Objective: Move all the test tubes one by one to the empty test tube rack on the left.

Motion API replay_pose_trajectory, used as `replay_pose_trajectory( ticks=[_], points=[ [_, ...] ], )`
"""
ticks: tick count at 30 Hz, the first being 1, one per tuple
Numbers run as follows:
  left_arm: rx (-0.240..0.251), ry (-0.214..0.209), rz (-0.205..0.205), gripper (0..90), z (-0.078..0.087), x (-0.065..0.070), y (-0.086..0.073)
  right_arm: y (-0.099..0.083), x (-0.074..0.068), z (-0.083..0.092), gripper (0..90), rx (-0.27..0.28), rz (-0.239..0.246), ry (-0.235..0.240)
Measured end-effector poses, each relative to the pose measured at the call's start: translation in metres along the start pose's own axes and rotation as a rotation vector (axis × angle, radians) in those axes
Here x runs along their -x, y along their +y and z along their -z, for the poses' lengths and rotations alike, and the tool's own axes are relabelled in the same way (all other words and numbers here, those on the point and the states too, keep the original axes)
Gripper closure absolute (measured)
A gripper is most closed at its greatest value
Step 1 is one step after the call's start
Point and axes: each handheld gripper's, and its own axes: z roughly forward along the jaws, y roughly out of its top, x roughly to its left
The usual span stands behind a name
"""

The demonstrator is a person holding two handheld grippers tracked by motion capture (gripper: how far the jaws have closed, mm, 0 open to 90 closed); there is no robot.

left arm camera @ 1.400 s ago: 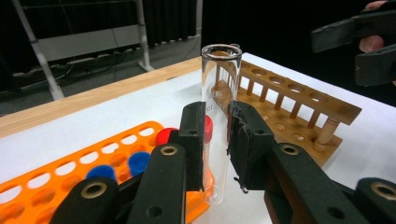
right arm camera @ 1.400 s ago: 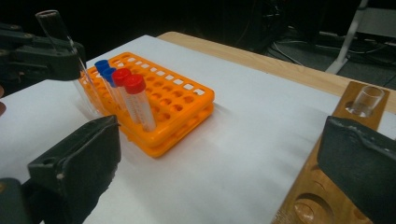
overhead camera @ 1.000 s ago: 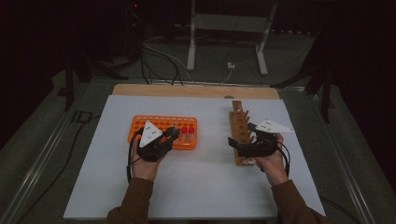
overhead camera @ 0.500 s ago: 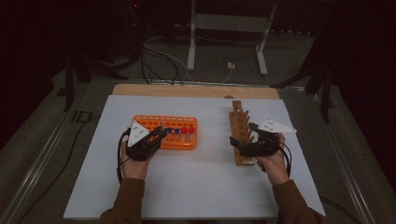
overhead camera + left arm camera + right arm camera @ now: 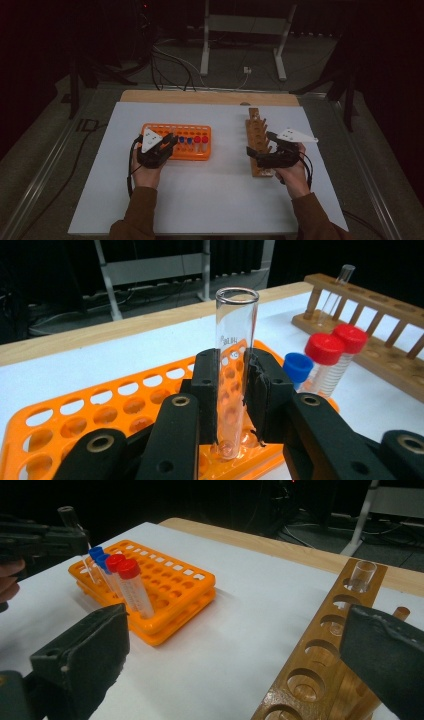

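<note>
We hold a clear glass test tube (image 5: pixel 235 365) pinched upright between the black jaws of our left gripper (image 5: pixel 235 405), its rounded bottom sitting at a hole in the near edge of the orange tube rack (image 5: pixel 100 410). Taking that rack as our landmark: the tube stands at its near right part, and just beyond it, still in the rack, are a blue-capped tube (image 5: pixel 298 367) and two red-capped tubes (image 5: pixel 326 362). From the high view our left gripper (image 5: pixel 159 149) sits at the rack's (image 5: pixel 200 152) near left corner.

Whether the tube is on its way into the hole or out of it we cannot tell; we judge that this step is a transfer between the two racks. If it is seating, the next move calls for keeping the tube vertical, easing it down until it rests, then opening the jaws without tipping it.

To the right of the orange rack, well apart across the white table (image 5: pixel 210 200), our right gripper (image 5: pixel 257 155) hangs with its jaws spread wide and nothing between them, at the near end of the wooden rack (image 5: pixel 320 650). At that wooden rack's far end one glass tube (image 5: pixel 362 575) already stands.
</note>
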Motion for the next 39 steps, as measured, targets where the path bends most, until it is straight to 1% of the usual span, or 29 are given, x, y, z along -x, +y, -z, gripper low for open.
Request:
replay_pose_trajectory(
  ticks=[3, 11, 19, 27, 30, 33, 39],
  points=[
    [-0.007, 0.006, 0.003, 75.7, -0.004, 0.000, -0.003, 0.000, 0.000, 0.000, 0.2, -0.001, -0.002, 0.000],
    [-0.025, 0.003, 0.013, 75.6, -0.013, 0.000, -0.008, 0.000, -0.001, -0.001, 0.3, -0.003, 0.002, 0.005],
    [-0.061, 0.008, 0.010, 75.6, -0.018, 0.000, -0.016, -0.001, -0.001, -0.001, 0.3, -0.005, 0.005, 0.007],
    [-0.101, 0.011, 0.001, 75.6, -0.022, 0.001, -0.025, -0.001, -0.002, -0.001, 0.3, -0.008, 0.005, 0.009],
    [-0.106, 0.008, 0.000, 75.7, -0.022, 0.000, -0.026, -0.001, -0.002, -0.002, 0.3, -0.008, 0.008, 0.010],
    [-0.114, 0.005, -0.016, 75.8, -0.022, 0.001, -0.027, -0.001, -0.003, -0.002, 0.3, -0.009, 0.008, 0.011],
    [-0.126, 0.002, -0.021, 76.0, -0.022, 0.001, -0.028, -0.001, -0.004, -0.002, 0.3, -0.010, 0.010, 0.012]
  ],
)
